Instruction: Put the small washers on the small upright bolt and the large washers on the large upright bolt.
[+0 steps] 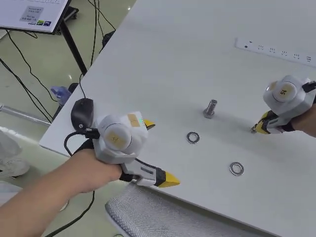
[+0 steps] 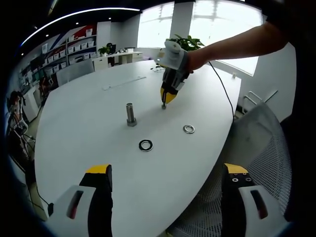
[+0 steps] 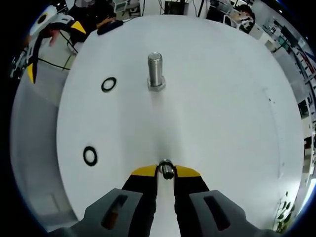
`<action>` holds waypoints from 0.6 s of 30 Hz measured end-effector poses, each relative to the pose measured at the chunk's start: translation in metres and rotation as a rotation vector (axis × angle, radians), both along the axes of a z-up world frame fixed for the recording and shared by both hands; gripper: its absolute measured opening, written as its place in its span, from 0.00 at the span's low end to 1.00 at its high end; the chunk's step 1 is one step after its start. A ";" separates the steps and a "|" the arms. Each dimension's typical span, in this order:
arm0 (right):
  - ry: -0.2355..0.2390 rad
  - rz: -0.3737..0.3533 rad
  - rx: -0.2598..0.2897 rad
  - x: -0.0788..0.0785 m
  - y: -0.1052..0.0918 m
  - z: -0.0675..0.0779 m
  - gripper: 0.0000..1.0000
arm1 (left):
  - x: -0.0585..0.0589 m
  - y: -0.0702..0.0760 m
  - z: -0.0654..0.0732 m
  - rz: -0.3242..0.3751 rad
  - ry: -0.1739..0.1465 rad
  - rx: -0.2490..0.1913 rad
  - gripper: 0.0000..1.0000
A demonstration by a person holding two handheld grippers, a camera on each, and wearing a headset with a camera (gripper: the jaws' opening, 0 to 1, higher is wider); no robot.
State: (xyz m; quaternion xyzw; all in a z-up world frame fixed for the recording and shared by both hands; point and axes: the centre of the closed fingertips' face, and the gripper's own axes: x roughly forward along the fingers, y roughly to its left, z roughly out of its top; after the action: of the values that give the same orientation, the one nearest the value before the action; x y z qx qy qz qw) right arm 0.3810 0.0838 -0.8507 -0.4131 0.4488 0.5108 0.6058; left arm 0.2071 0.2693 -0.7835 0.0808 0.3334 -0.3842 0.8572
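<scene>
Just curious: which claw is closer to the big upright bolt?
Right. The right claw is a short way from the big bolt; the left claw hovers at the table's near edge, farther off.

Bright, even light on all my feeds. In the left gripper view the windows [image 2: 217,29] at 12–1 o'clock blow out white. I see only soft, faint shadows on the white table [image 1: 197,49]. Both gripper views bend hard at the edges. The large bolt [image 3: 155,69] is crisp; the small bolt [image 3: 167,170] near 6 o'clock is slightly soft.

White table [image 1: 187,49], mesh chair [image 1: 148,212], bright windows [image 2: 227,17]
</scene>
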 end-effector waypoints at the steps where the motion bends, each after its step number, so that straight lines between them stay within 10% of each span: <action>1: 0.000 0.001 -0.002 0.000 0.000 -0.002 0.13 | -0.001 0.000 -0.001 -0.001 0.003 0.001 0.92; 18: 0.009 0.009 -0.027 0.001 0.001 -0.007 0.13 | -0.002 0.007 -0.001 0.009 0.011 0.000 0.91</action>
State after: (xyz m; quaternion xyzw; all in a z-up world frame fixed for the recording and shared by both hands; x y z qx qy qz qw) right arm 0.3824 0.0850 -0.8574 -0.4210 0.4566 0.5091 0.5958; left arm 0.2052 0.2762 -0.7850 0.0774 0.3384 -0.3808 0.8570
